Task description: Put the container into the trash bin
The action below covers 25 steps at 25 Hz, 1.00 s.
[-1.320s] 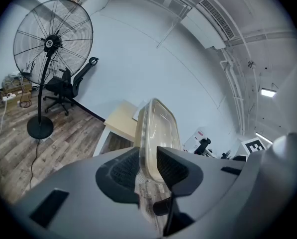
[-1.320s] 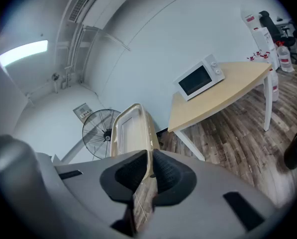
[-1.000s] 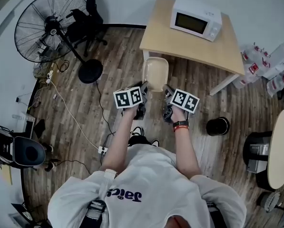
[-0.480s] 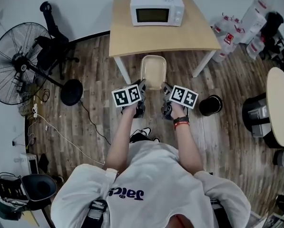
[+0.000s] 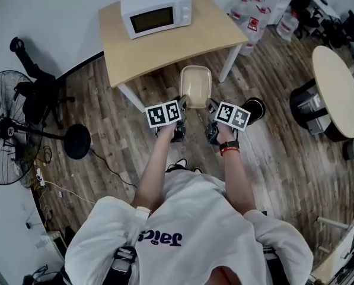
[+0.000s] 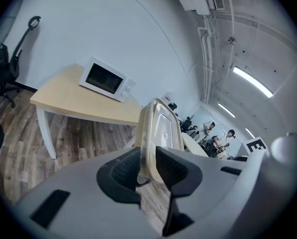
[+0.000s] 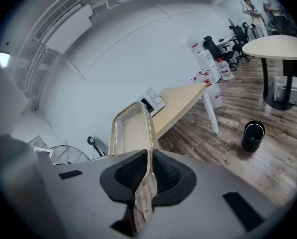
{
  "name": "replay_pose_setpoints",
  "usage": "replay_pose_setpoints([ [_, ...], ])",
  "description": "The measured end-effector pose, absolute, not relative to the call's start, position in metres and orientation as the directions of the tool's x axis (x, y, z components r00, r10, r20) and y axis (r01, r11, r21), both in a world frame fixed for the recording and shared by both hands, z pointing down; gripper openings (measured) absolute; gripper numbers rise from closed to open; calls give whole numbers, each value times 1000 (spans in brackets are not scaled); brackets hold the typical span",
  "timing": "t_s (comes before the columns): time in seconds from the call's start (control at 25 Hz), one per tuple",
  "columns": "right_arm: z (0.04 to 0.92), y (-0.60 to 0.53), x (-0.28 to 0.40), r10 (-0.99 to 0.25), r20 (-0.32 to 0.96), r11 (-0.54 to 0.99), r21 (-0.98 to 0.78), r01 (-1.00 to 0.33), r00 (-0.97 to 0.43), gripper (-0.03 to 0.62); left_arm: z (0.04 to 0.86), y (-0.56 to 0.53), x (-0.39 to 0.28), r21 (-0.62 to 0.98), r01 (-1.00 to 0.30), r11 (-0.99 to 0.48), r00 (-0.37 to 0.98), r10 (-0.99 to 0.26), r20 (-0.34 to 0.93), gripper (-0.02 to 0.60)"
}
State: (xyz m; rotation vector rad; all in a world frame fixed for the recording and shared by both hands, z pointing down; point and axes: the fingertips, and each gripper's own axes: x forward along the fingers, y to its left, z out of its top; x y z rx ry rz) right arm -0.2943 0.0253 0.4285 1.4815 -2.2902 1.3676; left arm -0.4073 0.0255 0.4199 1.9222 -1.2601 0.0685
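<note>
The beige plastic container [image 5: 195, 85] hangs in the air over the wooden floor [image 5: 123, 135], just near of the tabletop [image 5: 165, 49] that carries a white microwave [image 5: 156, 10]. The left gripper [image 5: 181, 103] has its jaws pinching the container's left rim. The right gripper [image 5: 211, 106] has its jaws clamped on the right rim. The black trash bin [image 5: 257, 104] stands on the floor just right of the right gripper, partly hidden behind its marker cube.
</note>
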Motion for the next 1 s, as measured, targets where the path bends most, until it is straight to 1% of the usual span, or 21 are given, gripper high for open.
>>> replay_pose_setpoints([
  [0.24,432,11,-265,-759,512,4,-613,-790,-401,49,428,-7,-376,617,-737,-277,617,-649,445,107],
  [0.48,438,10,-231,-808,518,-117,-609,-785,-281,49,435,-26,-339,630,-679,-377,713,-544,442,104],
  [0.84,446,26,-204,-841,529,-284,-607,-742,-111,49,445,-31,-301,641,-594,-486,804,-382,455,104],
  [1.0,449,42,-179,-850,525,-350,-618,-704,-38,49,447,-26,-270,643,-544,-539,837,-297,458,104],
])
